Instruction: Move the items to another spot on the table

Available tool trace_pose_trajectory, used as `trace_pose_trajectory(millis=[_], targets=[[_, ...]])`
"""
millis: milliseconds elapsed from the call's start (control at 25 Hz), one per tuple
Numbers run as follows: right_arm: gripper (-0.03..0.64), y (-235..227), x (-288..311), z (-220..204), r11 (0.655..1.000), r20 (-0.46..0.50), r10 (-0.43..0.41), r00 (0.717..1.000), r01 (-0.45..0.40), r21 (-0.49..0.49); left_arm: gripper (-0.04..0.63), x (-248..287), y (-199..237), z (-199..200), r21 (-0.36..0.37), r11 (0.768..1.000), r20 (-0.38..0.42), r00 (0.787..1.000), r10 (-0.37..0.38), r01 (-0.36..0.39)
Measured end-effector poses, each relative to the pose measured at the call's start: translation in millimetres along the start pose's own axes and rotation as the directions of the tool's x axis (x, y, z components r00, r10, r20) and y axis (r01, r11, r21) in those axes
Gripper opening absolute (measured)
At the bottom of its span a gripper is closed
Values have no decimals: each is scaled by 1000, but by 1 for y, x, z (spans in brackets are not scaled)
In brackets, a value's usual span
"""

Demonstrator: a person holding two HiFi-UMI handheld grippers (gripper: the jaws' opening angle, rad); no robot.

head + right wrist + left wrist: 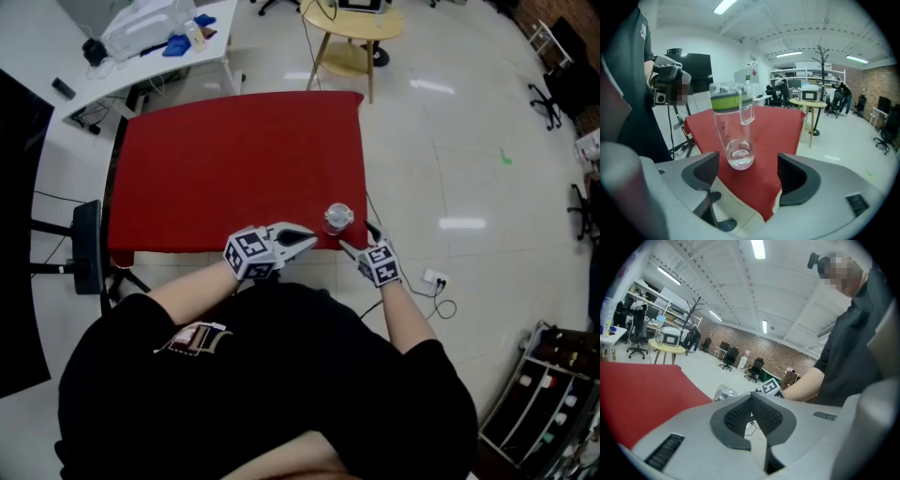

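A clear bottle [337,218] with a green-banded lid and a loop handle stands upright near the front right corner of the red table [234,169]. My right gripper [359,238] sits just behind it at the table's edge, open. In the right gripper view the bottle [733,131] stands a little ahead of the right gripper [747,164], apart from both pads. My left gripper [309,237] hovers at the front edge, left of the bottle, with its tips pointing at it. In the left gripper view the left gripper [751,401] is shut on nothing, and the bottle [724,392] peeks over its jaws.
A round yellow side table [354,23] stands beyond the far right corner. A white desk [141,56] with clutter is at the back left. A black stand [86,246] is beside the table's left side. A power strip [433,278] and cable lie on the floor at the right.
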State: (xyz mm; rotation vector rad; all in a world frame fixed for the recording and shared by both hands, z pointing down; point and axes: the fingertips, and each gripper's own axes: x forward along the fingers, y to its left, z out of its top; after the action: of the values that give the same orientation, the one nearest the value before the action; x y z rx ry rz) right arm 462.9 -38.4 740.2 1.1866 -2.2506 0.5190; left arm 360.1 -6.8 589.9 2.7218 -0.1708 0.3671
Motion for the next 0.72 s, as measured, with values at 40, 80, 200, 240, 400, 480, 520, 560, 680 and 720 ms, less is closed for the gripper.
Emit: trace_pose_trajectory(millis=[40, 80, 200, 240, 400, 480, 520, 560, 680, 720], targets=[[390, -4, -20, 5, 1000, 24, -16, 1000, 16, 26, -8, -6, -2, 13, 6, 1000, 25, 1000, 2, -2], [388, -4, -42, 16, 998, 64, -22, 998, 18, 58, -8, -11, -5, 27, 10, 1000, 50, 999, 3, -3], [302, 20, -112, 82, 988, 232, 11, 973, -46, 144, -8, -29, -17, 71, 13, 1000, 131, 991, 3, -4], [235, 33, -130, 106, 984, 290, 32, 957, -81, 160, -8, -36, -21, 86, 13, 1000, 158, 987, 1, -3], [40, 87, -168, 170, 960, 475, 113, 872, -220, 176, -8, -54, -36, 121, 8, 1000, 232, 973, -18, 16], [3, 108, -171, 187, 944, 521, 133, 843, -268, 192, -8, -56, -45, 125, 12, 1000, 233, 972, -22, 20], [2, 117, -171, 192, 944, 522, 145, 841, -275, 181, -8, -55, -50, 123, 18, 1000, 224, 974, -27, 23], [2, 125, -169, 194, 950, 511, 157, 845, -271, 155, -8, -53, -55, 120, 22, 999, 211, 977, -35, 31], [2, 135, -166, 194, 960, 488, 169, 856, -255, 115, -8, -48, -63, 104, 24, 998, 164, 985, -55, 52], [2, 134, -166, 192, 958, 490, 166, 855, -258, 125, -8, -46, -64, 101, 22, 998, 153, 986, -59, 57]])
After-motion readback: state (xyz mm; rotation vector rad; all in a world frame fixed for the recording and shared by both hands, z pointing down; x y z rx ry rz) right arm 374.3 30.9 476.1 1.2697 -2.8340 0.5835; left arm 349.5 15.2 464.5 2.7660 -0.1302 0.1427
